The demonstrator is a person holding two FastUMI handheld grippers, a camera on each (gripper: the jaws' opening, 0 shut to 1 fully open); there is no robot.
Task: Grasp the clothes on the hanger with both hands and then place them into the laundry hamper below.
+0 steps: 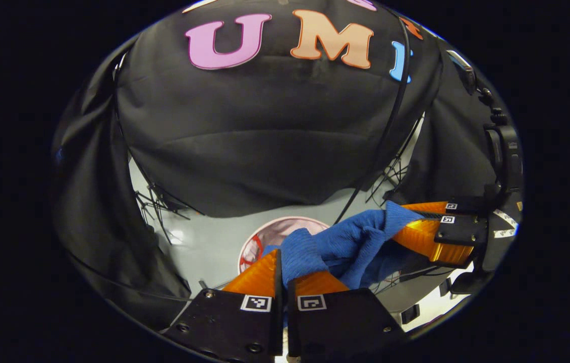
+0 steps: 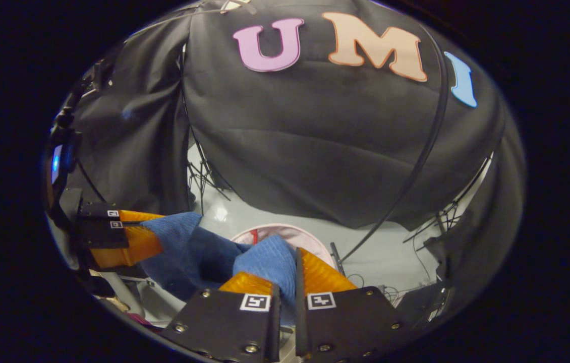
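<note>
In the left gripper view, the left gripper (image 1: 283, 275) at 6 o'clock has its ribbed orange fingers (image 1: 257, 276) closed on one end of the cloth (image 1: 345, 244), a blue ribbed knit. The cloth runs up toward 3 o'clock, where the right gripper (image 1: 418, 222) pinches its other end (long axis slanting low-left to high-right). Behind it, a round pale hamper (image 1: 277, 232) sits on the grey floor (image 1: 204, 242).

In the right gripper view the cloth (image 2: 199, 249) sags between the left gripper (image 2: 151, 229) at 9 o'clock and the right gripper (image 2: 285, 275) at 6 o'clock, whose jaws are clamped narrowly on bunched fabric. The hamper's pink rim (image 2: 290, 232) curves just beyond.
</note>
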